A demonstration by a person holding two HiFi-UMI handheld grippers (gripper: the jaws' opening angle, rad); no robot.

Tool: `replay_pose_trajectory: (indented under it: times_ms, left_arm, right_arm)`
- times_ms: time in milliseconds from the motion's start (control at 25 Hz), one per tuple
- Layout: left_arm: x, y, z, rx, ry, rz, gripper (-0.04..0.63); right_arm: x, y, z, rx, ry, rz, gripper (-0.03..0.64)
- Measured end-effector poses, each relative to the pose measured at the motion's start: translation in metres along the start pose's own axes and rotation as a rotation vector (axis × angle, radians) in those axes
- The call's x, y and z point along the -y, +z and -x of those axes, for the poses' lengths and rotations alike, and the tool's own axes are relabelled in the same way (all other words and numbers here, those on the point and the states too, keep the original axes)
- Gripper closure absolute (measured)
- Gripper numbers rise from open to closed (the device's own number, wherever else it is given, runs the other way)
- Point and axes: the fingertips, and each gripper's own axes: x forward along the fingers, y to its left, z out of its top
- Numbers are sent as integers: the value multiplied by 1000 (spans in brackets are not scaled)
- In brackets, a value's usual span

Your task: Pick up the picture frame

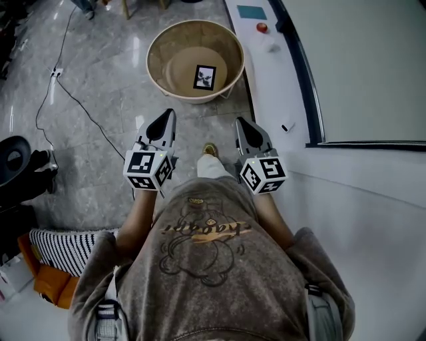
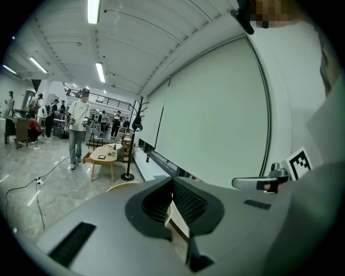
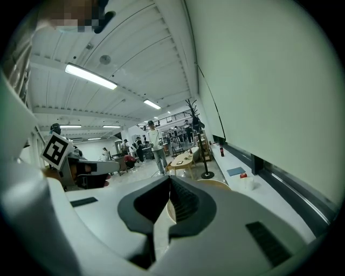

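Note:
The picture frame (image 1: 204,77), small, black-edged, with a white picture, lies on the bottom of a round beige basket (image 1: 160,50) on the floor ahead of me. My left gripper (image 1: 169,115) and right gripper (image 1: 240,122) are held side by side at waist height, short of the basket, pointing towards it. Both are shut with nothing between the jaws. In the left gripper view the shut left gripper (image 2: 171,200) hides all but a sliver of the basket rim (image 2: 122,186). The right gripper view shows the shut right gripper (image 3: 168,204) and the basket rim (image 3: 216,184) behind it; the frame is hidden in both.
A white ledge (image 1: 269,73) runs along the wall on the right, bearing a red object (image 1: 262,27) and a teal pad (image 1: 251,12). A black cable (image 1: 80,103) crosses the grey floor at left. Farther off stand a wooden table (image 2: 102,156), a coat stand (image 2: 129,161) and people.

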Motion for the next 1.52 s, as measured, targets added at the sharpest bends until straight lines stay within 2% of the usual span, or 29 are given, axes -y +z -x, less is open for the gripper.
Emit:
replay_pose_trajectory:
  times_ms: [920,1520]
  left_arm:
    - [-25,26,-88,13,84,38,578]
    - [-49,30,-119,4,87,42,578]
  right_arm:
    - [58,38,-87,-17,113,15,597]
    - [70,39,-120,-52,115,19,598]
